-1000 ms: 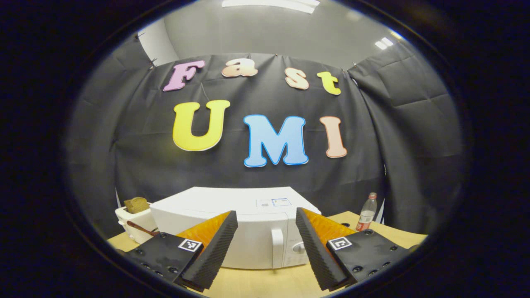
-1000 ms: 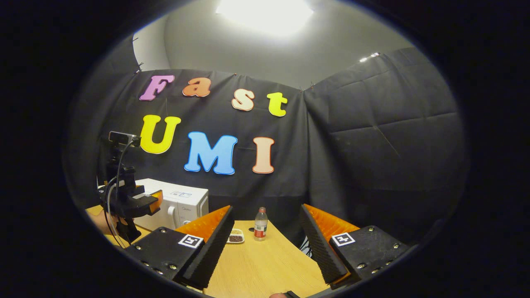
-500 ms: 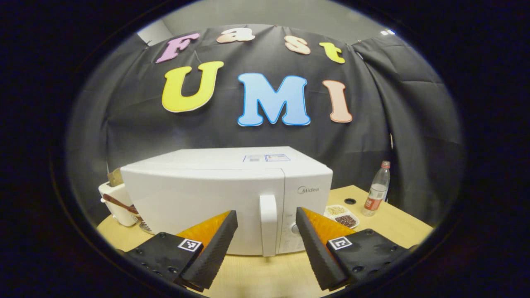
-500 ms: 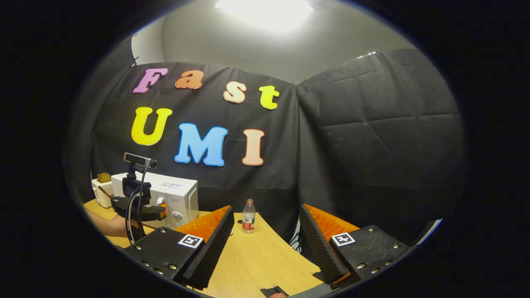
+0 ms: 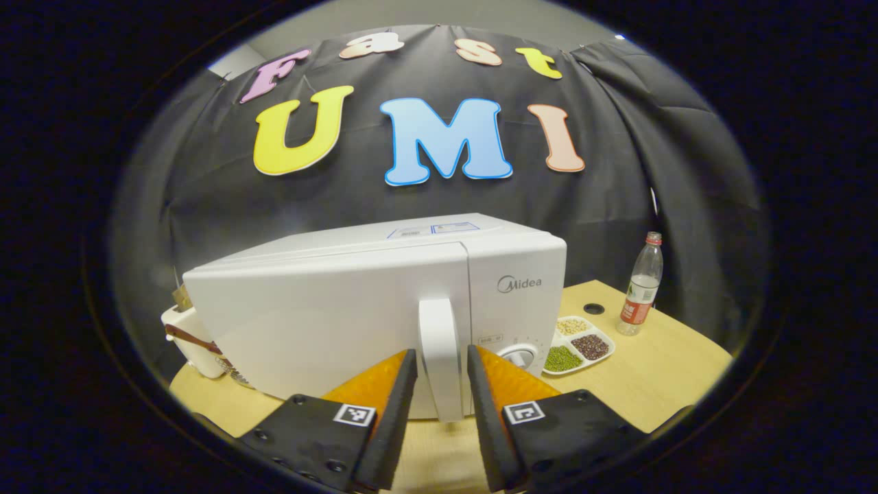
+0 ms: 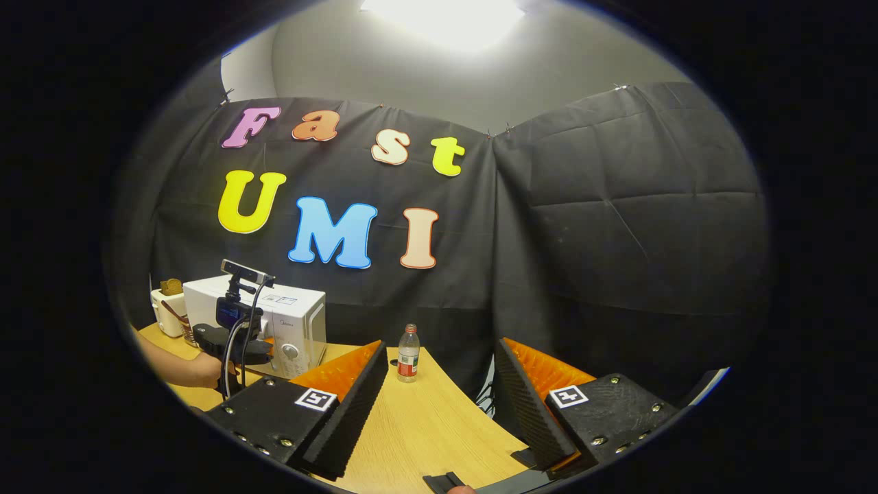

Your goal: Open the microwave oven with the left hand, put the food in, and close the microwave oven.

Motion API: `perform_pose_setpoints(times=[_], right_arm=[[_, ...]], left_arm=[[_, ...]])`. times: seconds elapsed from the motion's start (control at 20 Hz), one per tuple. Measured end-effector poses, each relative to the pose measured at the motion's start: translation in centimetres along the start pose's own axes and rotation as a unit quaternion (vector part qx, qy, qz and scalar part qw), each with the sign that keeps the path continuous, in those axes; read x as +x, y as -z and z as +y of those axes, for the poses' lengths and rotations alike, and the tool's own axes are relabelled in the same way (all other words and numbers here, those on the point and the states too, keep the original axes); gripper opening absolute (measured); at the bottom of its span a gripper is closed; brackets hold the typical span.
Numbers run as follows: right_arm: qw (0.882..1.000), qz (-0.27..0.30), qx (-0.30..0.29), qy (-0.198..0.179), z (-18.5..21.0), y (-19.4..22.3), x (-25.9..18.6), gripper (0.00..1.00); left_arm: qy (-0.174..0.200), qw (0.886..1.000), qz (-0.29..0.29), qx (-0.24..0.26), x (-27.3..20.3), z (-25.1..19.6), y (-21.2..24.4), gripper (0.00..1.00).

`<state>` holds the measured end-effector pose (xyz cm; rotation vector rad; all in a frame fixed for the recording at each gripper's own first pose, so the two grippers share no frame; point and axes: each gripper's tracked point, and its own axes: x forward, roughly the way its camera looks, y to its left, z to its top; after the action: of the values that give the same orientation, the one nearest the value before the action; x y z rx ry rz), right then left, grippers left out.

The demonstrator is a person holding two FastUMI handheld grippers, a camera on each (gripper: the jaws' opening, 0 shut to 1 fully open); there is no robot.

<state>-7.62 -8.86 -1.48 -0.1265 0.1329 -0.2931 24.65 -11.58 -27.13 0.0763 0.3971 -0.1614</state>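
Currently at step one, opening: left gripper (image 5: 439, 405) straddled the microwave (image 5: 329, 315) door handle (image 5: 439, 357), fingers (image 5: 394, 405) narrowed beside it, contact unclear. Next move likely needs a clamp, then an outward pull. Food tray (image 5: 577, 341) sat rightward on the surface (image 5: 658, 370), bottle (image 5: 639, 291) beyond; right gripper (image 6: 439, 405) was spread, empty.
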Motion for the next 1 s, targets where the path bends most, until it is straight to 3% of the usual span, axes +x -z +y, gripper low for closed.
perform_pose_setpoints(times=[0.2,0.35,0.55,0.75,0.8,1.0], right_arm=[[1.0,-0.003,0.009,-0.016,0.5,-0.2,0.2,0.97],[0.999,-0.008,0.007,-0.042,1.5,-0.2,0.2,0.97],[0.997,-0.014,0.006,-0.079,3.1,-0.3,0.3,0.97],[0.994,-0.025,-0.004,-0.104,4.2,-0.5,0.8,0.96],[0.994,-0.026,-0.004,-0.11,4.4,-0.5,0.9,0.94],[0.989,-0.02,0.008,-0.147,6.7,0.0,2.1,0.97]], left_arm=[[0.011,1.0,0.005,-0.012,0.1,0.1,0.1,0.37],[0.025,0.999,0.016,-0.014,0.0,-0.1,0.4,0.29],[0.017,0.999,0.029,-0.015,-0.3,0.1,0.3,0.18],[0.018,0.998,0.04,-0.037,-2.0,0.3,1.2,0.18],[0.021,0.999,0.021,-0.039,-2.9,0.3,0.9,0.18],[0.033,0.999,0.023,-0.032,-6.2,1.1,2.1,0.18]])
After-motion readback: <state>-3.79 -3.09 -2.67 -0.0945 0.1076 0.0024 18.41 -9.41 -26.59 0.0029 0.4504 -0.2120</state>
